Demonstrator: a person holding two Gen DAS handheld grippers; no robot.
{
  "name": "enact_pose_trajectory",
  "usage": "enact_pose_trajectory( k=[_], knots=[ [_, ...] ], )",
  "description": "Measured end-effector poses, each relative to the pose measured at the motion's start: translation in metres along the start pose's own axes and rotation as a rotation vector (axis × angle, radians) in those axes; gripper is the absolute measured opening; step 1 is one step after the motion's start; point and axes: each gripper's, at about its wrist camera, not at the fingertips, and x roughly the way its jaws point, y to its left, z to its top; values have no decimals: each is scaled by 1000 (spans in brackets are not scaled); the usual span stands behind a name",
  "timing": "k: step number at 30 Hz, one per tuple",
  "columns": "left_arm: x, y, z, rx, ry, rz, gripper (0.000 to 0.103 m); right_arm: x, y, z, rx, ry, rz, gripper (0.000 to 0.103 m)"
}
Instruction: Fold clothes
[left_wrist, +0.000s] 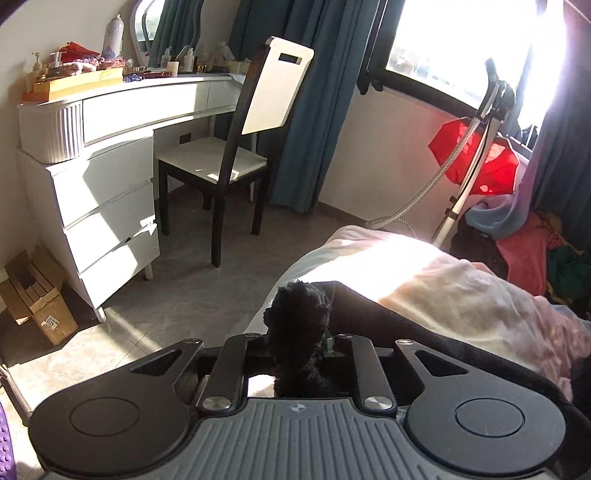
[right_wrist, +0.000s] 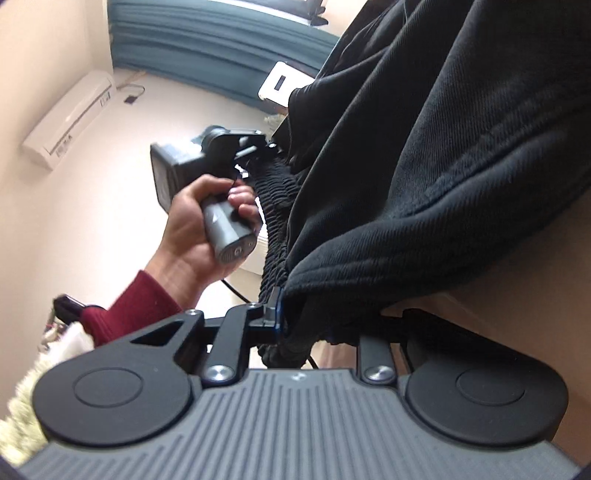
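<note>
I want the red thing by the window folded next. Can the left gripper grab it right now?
Probably not. The left gripper is shut on the black garment, so its fingers are full. The red cloth hangs far off by the window, past the bed.

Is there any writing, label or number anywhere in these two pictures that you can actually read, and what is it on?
Nothing reads clearly.
Sticker on the cardboard box by the dresser: printed digits, too small and tilted to read.
Tall spray can on the dressing table: a label with lettering, too blurred to read.
Air conditioner on the wall: small stickers, illegible.
Black garment held by both hand-held grippers: no text visible.
</note>
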Motion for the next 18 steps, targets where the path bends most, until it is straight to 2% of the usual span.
enact_pose_trajectory(
  k=[2, 4, 7, 9, 10, 11, 13, 15, 18],
  knots=[
    [12, 0, -10, 25, -10, -7, 19, 18, -7, 1, -14, 23, -27, 24],
    [22, 0, -19, 45, -19, -15, 22, 18, -6, 6, -22, 39, -25, 25],
    [10, 0, -24, 56, -24, -18, 36, 15, 4, 9, -42, 57, -39, 28],
    [-3, -1, -25, 60, -2, 39, 66, 13, 13, 12, -73, 78, -55, 37],
    [-11, -1, -26, 54, 13, 68, 72, 10, 18, 11, -99, 96, -59, 49],
    [-24, -1, -29, 47, 14, 81, 81, 6, 25, 9, -128, 111, -67, 68],
    [-53, -3, -37, 52, -12, 90, 86, -10, 40, 2, -210, 113, -90, 83],
    [-83, -6, -47, 60, -35, 106, 94, -28, 55, -4, -290, 116, -106, 86],
    [-137, -16, -67, 83, -86, 97, 94, -65, 76, -14, -387, 100, -139, 86]
  ],
)
